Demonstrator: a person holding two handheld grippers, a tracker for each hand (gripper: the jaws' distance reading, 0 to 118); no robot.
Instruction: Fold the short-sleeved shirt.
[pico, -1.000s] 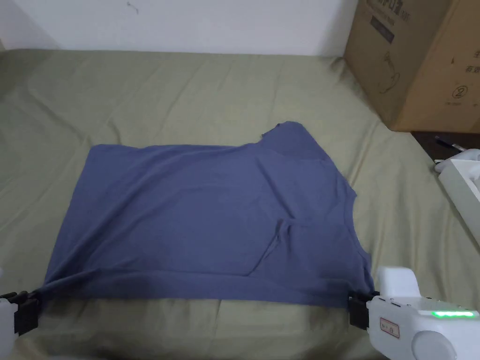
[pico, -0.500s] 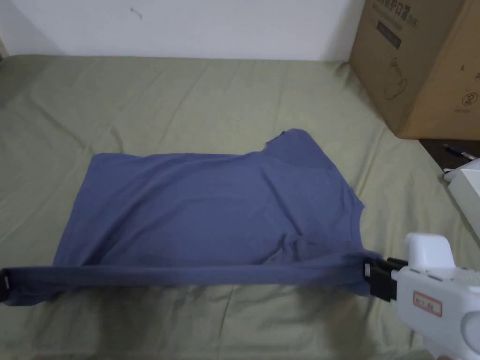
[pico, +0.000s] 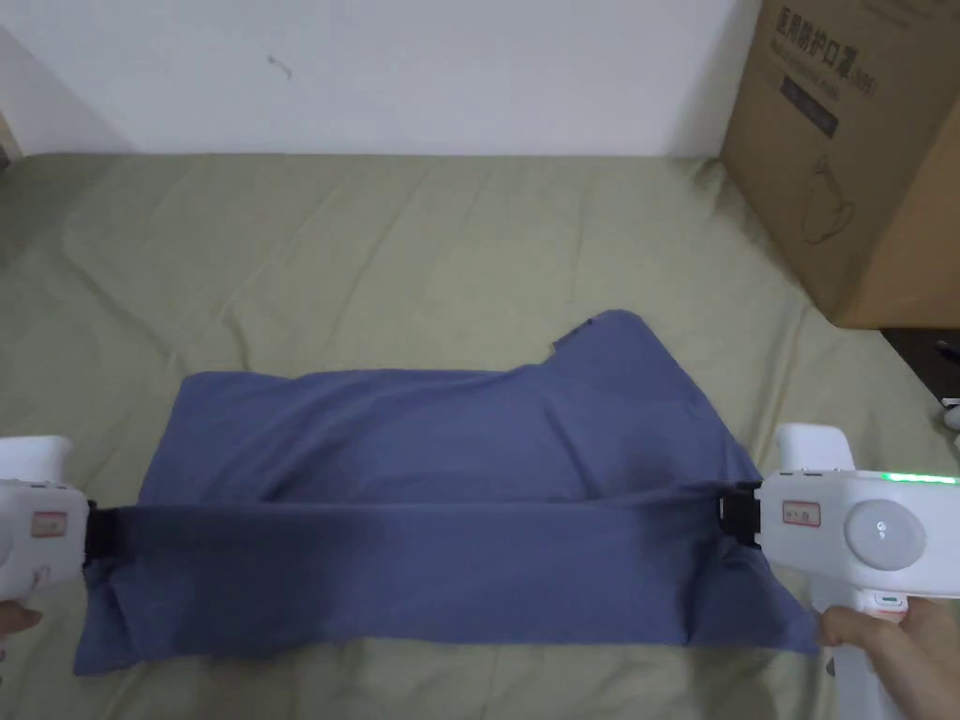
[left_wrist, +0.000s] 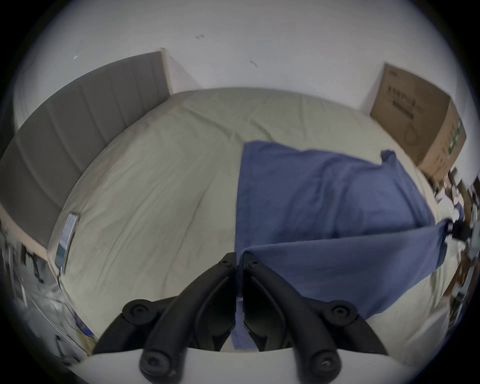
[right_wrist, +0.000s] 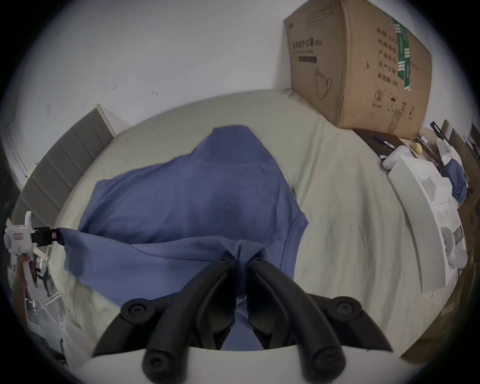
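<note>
The shirt (pico: 422, 441) lies on the bed (pico: 375, 244), long axis left to right. Left gripper (pico: 89, 536) and right gripper (pico: 727, 514) each pinch an end of its raised near edge, stretched taut; the fold likely goes toward the far edge
</note>
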